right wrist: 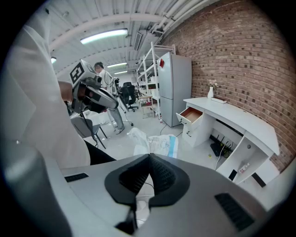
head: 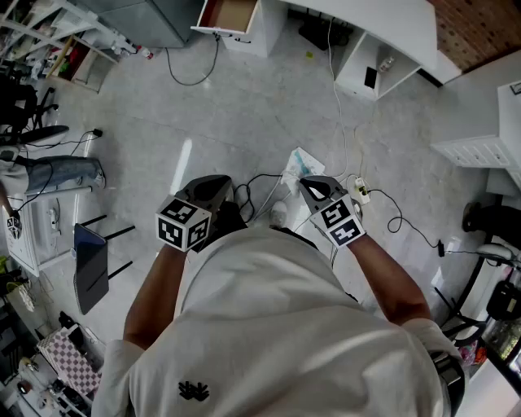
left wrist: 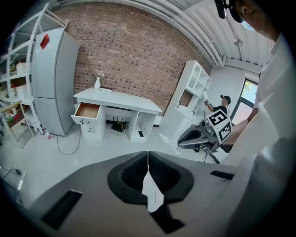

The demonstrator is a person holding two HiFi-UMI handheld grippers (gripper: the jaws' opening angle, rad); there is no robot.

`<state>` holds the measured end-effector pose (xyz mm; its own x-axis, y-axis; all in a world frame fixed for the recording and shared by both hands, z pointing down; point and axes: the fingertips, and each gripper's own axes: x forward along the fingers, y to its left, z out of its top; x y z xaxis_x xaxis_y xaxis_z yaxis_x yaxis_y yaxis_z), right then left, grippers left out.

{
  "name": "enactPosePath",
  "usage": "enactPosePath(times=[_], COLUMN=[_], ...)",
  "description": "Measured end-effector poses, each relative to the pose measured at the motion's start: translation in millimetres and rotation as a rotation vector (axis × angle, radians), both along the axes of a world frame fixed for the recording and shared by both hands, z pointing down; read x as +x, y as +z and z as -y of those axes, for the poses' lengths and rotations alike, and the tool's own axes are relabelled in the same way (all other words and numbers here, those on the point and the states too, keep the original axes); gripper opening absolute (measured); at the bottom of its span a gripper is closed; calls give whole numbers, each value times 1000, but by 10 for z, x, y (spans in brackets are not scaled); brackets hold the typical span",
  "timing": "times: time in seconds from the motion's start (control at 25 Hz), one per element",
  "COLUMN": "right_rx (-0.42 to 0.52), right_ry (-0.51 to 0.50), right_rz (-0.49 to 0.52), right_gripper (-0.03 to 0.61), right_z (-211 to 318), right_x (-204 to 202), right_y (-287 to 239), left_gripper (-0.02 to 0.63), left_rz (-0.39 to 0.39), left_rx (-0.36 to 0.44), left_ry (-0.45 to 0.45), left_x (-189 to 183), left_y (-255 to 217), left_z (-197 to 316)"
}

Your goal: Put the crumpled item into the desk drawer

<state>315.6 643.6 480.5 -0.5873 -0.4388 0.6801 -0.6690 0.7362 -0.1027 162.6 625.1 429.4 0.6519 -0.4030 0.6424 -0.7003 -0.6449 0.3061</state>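
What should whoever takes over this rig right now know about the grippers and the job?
Left hand-held gripper: jaws together, empty.
Right hand-held gripper: jaws closed on the crumpled bag, held above the floor.
Desk drawer: open, across the room from the person.
Done: bag is in the grip.
Left: carry it to the drawer and drop it in.

Crumpled bag (right wrist: 159,143): white-and-blue plastic, apparently pinched by right gripper (right wrist: 149,158) | desk drawer (right wrist: 191,114): pulled open, well apart
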Motion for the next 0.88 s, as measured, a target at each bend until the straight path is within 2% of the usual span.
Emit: enactPosePath(times=[0.32,0.6,0.72,0.88], right_rx=[2,-2,9,33], right_ry=[-2,51,61,56], right_rz=[-24,-36,-62,-91], right_gripper=[28,28,26,26], right_z=[605,1552,2026,2631], right_x=[-480,-1170,-1601,-2299], right_y=[-48,-220,-319,-434], left_gripper=[25,25,25,25], left_rz=[-35,-72,-107,-124], left_rx=[-7,3,15,26], left_ry=[26,103,122,117], left_x=[-408,-944,-1345,-2124], left_y=[34,-8,-110,-205], left_z=[578,1545,2003,2531])
